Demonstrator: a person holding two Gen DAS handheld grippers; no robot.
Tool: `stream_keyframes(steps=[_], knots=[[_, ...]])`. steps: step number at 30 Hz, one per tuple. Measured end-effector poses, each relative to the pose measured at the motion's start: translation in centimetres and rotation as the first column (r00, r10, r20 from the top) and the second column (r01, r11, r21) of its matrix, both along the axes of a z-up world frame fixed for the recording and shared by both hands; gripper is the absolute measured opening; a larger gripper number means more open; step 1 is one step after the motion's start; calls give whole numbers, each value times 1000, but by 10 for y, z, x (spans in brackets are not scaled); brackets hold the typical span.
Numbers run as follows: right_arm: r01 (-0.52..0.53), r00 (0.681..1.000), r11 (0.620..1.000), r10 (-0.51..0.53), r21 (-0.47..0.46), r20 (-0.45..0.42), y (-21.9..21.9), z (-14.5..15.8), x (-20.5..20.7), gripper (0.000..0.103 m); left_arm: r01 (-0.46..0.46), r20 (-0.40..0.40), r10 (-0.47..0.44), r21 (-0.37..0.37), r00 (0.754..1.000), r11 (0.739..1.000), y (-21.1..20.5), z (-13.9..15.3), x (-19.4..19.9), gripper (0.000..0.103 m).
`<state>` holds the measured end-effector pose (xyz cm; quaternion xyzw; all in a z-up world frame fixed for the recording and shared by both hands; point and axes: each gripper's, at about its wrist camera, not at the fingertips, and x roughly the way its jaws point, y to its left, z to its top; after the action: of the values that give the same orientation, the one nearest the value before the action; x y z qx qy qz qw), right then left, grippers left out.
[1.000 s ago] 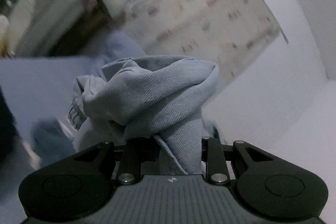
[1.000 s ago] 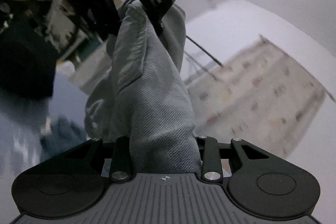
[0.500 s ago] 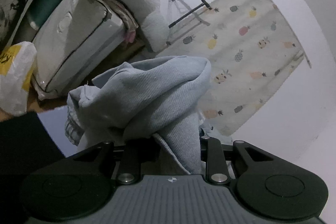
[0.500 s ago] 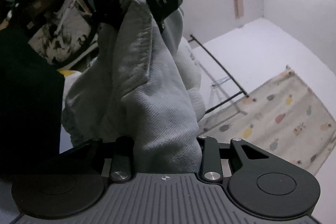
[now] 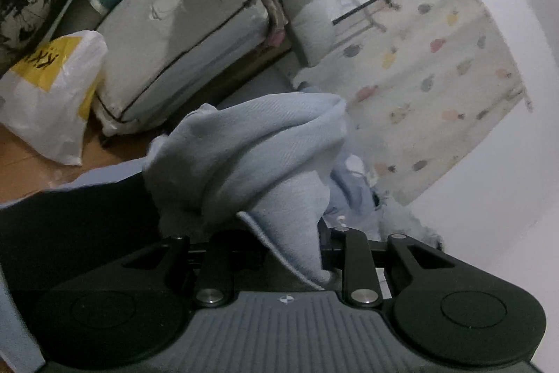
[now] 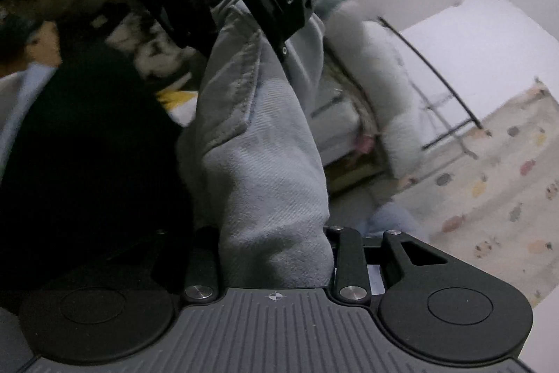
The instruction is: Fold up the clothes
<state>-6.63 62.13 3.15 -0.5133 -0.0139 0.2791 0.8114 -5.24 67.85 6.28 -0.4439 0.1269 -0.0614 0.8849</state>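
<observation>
Pineapple-print cloth (image 5: 436,86) hangs on the white wall at right; left tool (image 5: 283,254) and right tool (image 6: 276,254) each clamp bunched light-blue denim garment (image 5: 251,156), filling centre of both views, held aloft

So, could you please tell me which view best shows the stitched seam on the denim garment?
The right wrist view: the denim garment shows its stitched seam running up toward the left tongs. The left wrist view shows only bunched cloth.
</observation>
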Motion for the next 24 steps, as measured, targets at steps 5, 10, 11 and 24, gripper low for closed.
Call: stream_keyframes(steps=[5, 10, 11, 24], knots=[[-45, 999, 996, 43, -83, -25, 12, -50, -29, 60, 10, -46, -13, -62, 999, 998, 11, -46, -16, 34], [-91, 995, 986, 84, -140, -53, 13, -72, -44, 64, -72, -121, 58, -121, 991, 990, 6, -75, -22, 49], [-95, 994, 986, 86, -136, -69, 12, -67, -45, 65, -84, -122, 70, -115, 990, 990, 3, -72, -23, 52], [-119, 873, 993, 115, 22, -474, -62, 13, -46, 101, -225, -256, 225, 32, 940, 974, -8, -32, -44, 92]])
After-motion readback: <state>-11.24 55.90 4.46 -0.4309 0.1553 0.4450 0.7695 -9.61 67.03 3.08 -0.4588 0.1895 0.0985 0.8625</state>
